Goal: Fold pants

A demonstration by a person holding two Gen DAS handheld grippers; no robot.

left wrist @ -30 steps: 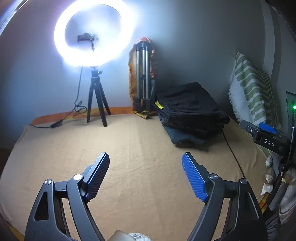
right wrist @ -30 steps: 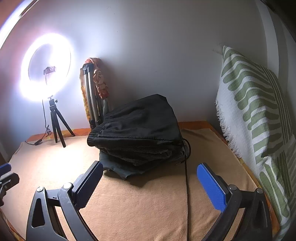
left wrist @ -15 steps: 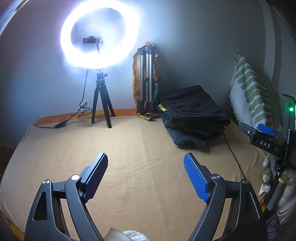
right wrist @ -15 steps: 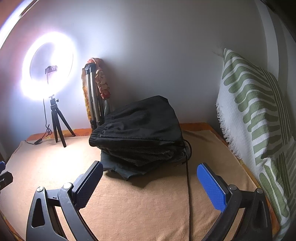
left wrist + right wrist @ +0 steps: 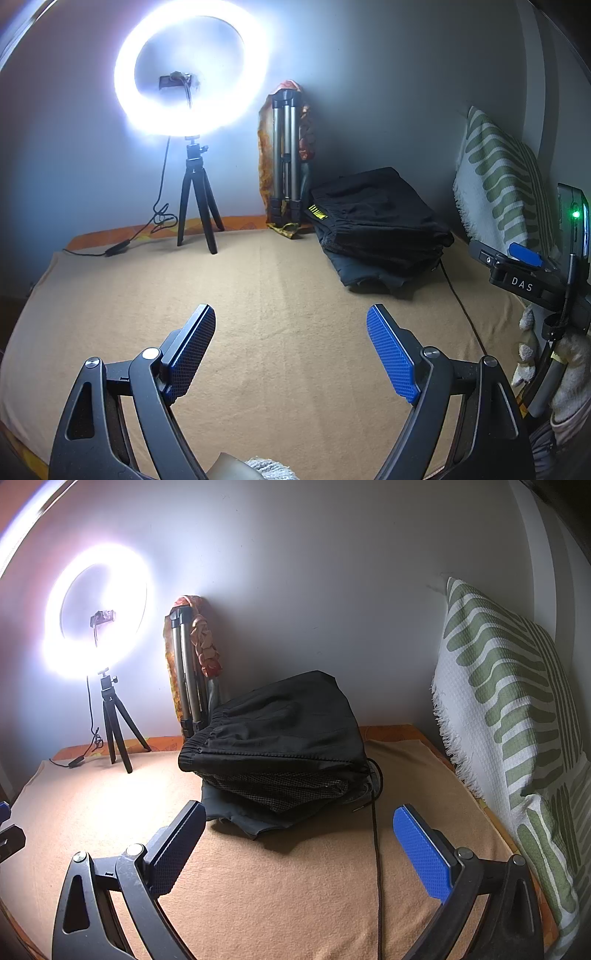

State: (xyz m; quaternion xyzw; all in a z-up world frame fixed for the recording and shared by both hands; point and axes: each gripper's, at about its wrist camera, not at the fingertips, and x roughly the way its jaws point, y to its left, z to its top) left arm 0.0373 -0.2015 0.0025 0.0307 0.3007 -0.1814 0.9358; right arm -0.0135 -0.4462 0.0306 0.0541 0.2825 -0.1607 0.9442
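Black folded pants [image 5: 273, 738]: yellow tag only in left view; both hand-held grippers [image 5: 291, 343] [image 5: 299, 842] apart, empty.

A lit ring light [image 5: 192, 70] stands against a pale wall [image 5: 332, 572].

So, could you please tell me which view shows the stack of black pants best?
The right wrist view: the stack of black pants sits close and central, elastic waistband facing the camera. The left wrist view shows it smaller, off right.
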